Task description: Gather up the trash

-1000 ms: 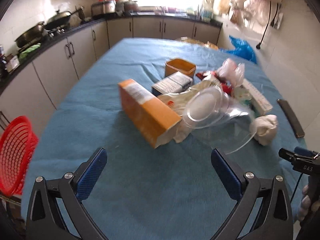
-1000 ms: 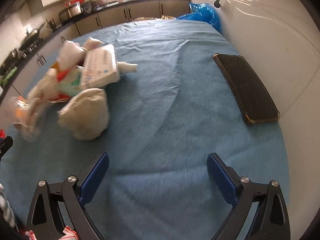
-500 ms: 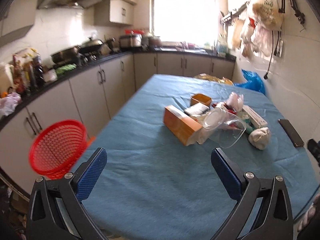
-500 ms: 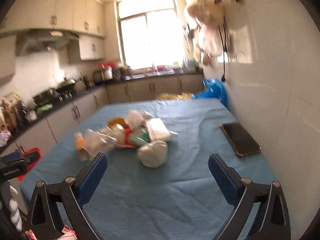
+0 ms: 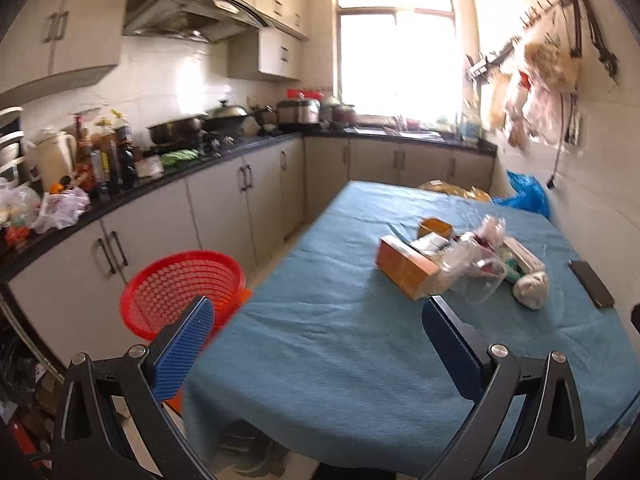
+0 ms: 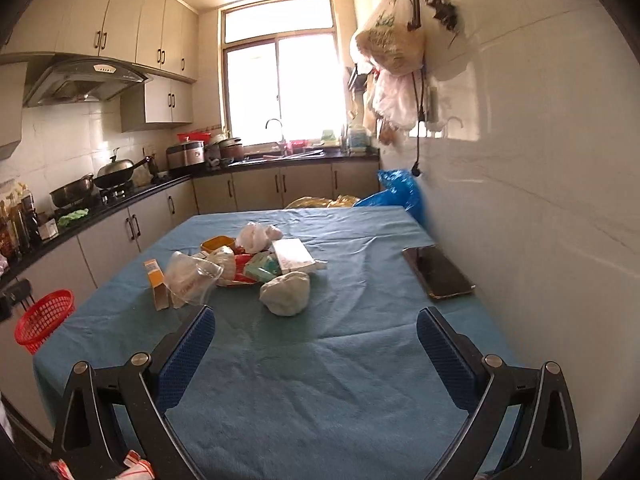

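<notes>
Landmark: table (image 5: 320, 344) under a blue cloth; all places below are given from it.
Left gripper (image 5: 316, 344): held above the table's near left corner, jaws spread wide, nothing between them.
Right gripper (image 6: 314, 344): held above the table's near edge, jaws spread wide, nothing between them.
Trash pile (image 6: 240, 268): on the table's middle, well beyond both grippers, pieces touching or overlapping.
Orange carton (image 5: 404, 266): left end of the pile, lying on its side in the left view.
Clear bag (image 6: 190, 280): just right of the carton, crumpled, touching it.
White wad (image 6: 285, 293): nearest piece of the pile to the table's near edge, on its right side.
White box (image 6: 292, 256): behind the wad, lying flat on the pile.
Green pack (image 6: 262, 267): between the white box and the clear bag.
Orange tub (image 5: 435, 227): far side of the pile.
White bag (image 6: 256, 236): far side of the pile, just right of the tub, crumpled.
Phone (image 6: 438, 272): on the table's right edge by the wall, well apart from the pile, screen dark.
Red basket (image 5: 182, 294): off the table's left side, beside the near corner, below cloth level.
Blue bag (image 6: 398, 190): beyond the table's far right corner, against the wall.
Counter (image 5: 180, 168): runs along the room left of the table, crowded with pots and bottles.
</notes>
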Available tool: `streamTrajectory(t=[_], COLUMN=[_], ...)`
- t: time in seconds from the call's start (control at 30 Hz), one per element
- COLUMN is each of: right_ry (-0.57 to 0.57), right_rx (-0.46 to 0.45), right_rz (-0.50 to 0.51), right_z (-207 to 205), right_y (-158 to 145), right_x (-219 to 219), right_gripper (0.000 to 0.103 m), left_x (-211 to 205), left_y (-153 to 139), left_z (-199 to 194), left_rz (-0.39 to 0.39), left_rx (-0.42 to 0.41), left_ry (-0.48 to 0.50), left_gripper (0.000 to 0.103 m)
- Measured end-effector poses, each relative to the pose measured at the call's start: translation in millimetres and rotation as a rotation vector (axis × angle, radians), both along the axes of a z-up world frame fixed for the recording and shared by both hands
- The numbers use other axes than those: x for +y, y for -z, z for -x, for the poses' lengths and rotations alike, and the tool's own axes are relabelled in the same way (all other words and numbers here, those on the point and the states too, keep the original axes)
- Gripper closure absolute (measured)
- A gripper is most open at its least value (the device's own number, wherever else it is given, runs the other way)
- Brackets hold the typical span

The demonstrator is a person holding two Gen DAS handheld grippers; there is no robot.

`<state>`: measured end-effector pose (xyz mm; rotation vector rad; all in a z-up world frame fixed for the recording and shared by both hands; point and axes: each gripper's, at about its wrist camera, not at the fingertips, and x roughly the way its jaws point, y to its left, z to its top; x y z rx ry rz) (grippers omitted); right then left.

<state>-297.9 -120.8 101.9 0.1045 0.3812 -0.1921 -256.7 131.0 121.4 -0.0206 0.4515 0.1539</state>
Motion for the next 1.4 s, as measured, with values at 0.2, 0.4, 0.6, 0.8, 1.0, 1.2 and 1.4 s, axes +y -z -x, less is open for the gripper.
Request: streamTrajectory(t=[0.2, 0.4, 0.6, 0.8, 1.0, 1.2, 1.4], right_ry=[-0.011, -0.052, -0.075, -0.095, -0.094, -0.101, -0.133], right_rx=[-0.034, -0.088, -0.111, -0.107, -0.091, -0.093, -0.091], right_rz=[0.037, 0.056, 0.067, 0.049, 0.016, 0.004, -0.001], right_z=[21, 40, 53, 54, 55, 66, 62], right_y=[-8, -23, -34, -36, -34, -31, -32], right_x=[15, 34, 48, 54, 50, 48, 48], right_gripper=[0.001, 0.0, 0.0, 0.0, 0.0, 0.0, 0.0], left_x=[15, 32, 48, 52, 54, 47, 32], left_y=[-7, -20, -30, -35, -35, -32, -30], left_z=[19, 45, 62, 72, 73, 76, 73], left_rz=[0.011, 0.024, 0.051, 0.06, 0.075, 0.049, -0.01], left_rx=[-0.047, -0.121, -0.165, -0.204, -0.206, -0.194, -0.17], left_ry=[-0.032, -0.064, -0.083, -0.105, -0.111, -0.106, -0.096], left_gripper=[0.0, 0.0, 0.0, 0.0, 0.0, 0.0, 0.0])
